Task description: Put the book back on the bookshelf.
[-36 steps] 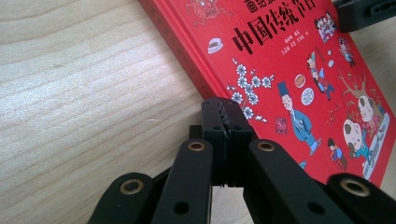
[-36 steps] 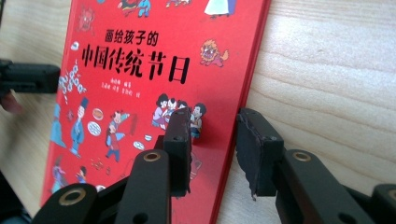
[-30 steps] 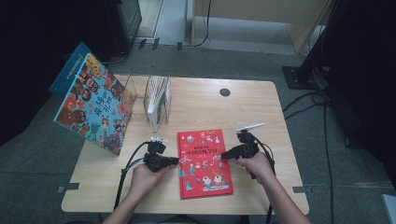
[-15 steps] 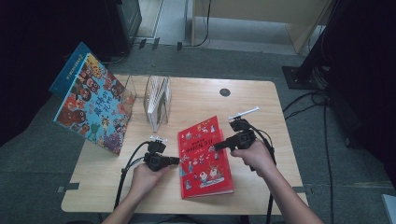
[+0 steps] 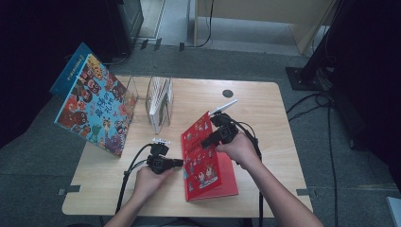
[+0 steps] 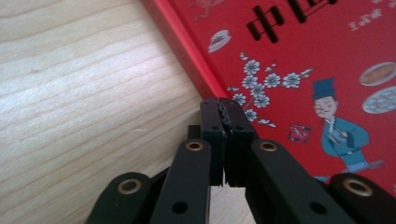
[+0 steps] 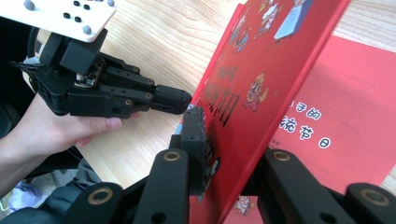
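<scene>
A red picture book point(image 5: 208, 182) lies on the wooden table point(image 5: 265, 118), its front cover point(image 5: 198, 142) lifted up on edge. My right gripper point(image 5: 206, 142) is shut on the cover's free edge; its jaws have just been closing with the cover between them. In the right gripper view the cover point(image 7: 266, 79) stands between my jaws point(image 7: 229, 154) above the red inner page point(image 7: 345, 107). My left gripper point(image 5: 179, 163) is shut and empty, its tips at the book's spine side. In the left gripper view its tip point(image 6: 226, 112) rests at the red cover's point(image 6: 303, 60) corner.
A large colourful book point(image 5: 92, 106) leans at the table's left edge. A clear stand point(image 5: 158, 101) with upright books is behind my left hand. A small black disc point(image 5: 228, 93) sits at the back. Cables trail from both grippers.
The right gripper has risen and swung left, lifting the book's front cover from flat to nearly upright. The left gripper has stayed where it was.
</scene>
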`<state>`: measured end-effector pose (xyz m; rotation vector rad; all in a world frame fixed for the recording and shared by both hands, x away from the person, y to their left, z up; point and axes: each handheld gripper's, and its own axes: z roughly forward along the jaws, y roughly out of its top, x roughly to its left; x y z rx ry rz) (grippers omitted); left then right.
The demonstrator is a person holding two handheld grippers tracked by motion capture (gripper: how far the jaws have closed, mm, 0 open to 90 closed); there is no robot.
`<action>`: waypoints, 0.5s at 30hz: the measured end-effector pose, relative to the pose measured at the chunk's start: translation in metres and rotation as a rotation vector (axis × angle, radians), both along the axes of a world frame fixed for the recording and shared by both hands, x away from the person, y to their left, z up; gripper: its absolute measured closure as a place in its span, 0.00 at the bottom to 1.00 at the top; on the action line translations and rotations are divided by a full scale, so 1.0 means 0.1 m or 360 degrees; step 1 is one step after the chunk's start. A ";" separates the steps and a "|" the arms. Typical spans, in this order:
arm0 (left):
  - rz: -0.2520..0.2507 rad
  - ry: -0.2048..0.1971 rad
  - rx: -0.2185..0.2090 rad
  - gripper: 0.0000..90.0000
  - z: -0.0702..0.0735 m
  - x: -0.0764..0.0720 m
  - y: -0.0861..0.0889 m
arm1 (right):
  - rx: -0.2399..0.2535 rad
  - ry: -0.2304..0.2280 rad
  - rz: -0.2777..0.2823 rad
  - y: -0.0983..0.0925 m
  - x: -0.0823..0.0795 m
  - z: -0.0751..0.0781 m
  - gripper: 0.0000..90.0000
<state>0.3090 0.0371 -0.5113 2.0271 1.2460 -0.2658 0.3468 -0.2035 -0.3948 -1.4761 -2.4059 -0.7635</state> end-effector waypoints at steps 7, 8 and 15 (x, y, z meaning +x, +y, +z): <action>-0.0027 -0.0013 -0.0050 0.71 0.05 0.03 0.08 | -0.0035 0.0047 0.0007 -0.01 0.04 0.05 0.91; -0.0037 -0.0009 -0.0072 0.67 0.06 0.04 0.10 | -0.0047 0.0047 0.0008 0.00 0.04 0.07 0.92; -0.0070 -0.0067 -0.0110 0.48 0.10 0.06 0.12 | -0.0041 0.0080 0.0023 -0.05 0.07 0.13 0.98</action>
